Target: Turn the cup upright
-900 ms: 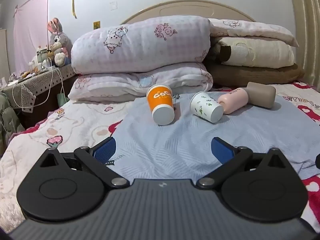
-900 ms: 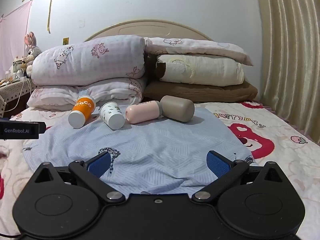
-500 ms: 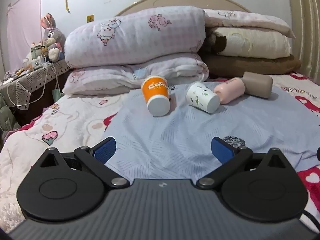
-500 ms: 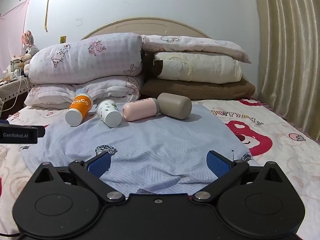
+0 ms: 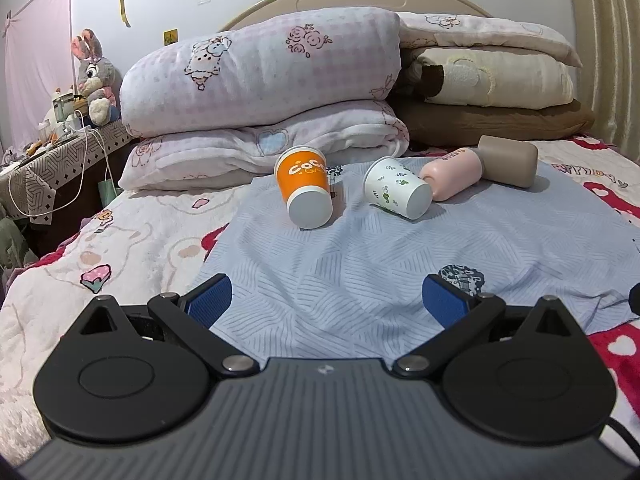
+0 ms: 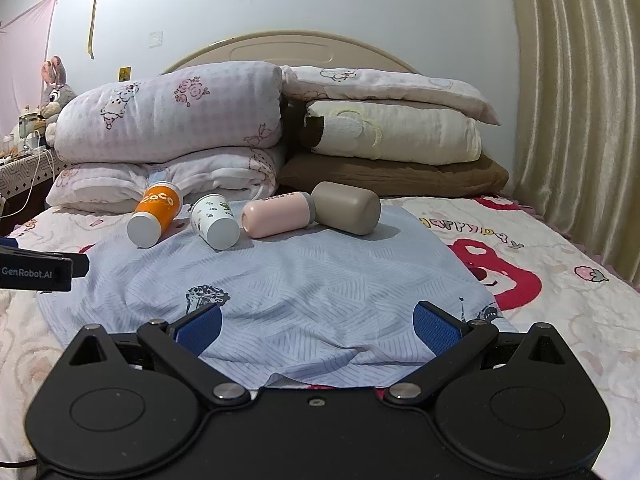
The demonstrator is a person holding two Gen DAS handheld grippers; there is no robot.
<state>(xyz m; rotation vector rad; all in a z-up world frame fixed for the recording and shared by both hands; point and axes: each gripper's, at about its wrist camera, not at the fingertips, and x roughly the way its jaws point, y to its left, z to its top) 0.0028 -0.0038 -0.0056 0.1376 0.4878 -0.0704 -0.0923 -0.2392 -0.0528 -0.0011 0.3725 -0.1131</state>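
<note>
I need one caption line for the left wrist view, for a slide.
Open left gripper faces four tipped cups on a blue cloth.

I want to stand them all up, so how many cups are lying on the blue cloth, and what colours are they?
Orange cup: 1
White cup with green leaves: 1
Pink cup: 1
Taupe cup: 1
Total: 4 cups, all on their sides on the blue cloth.

A home bedroom: a bed with a curved headboard (image 6: 280, 46), stacked pillows (image 6: 172, 120), a stuffed rabbit (image 5: 94, 76) far left, curtains (image 6: 576, 100) right.
</note>
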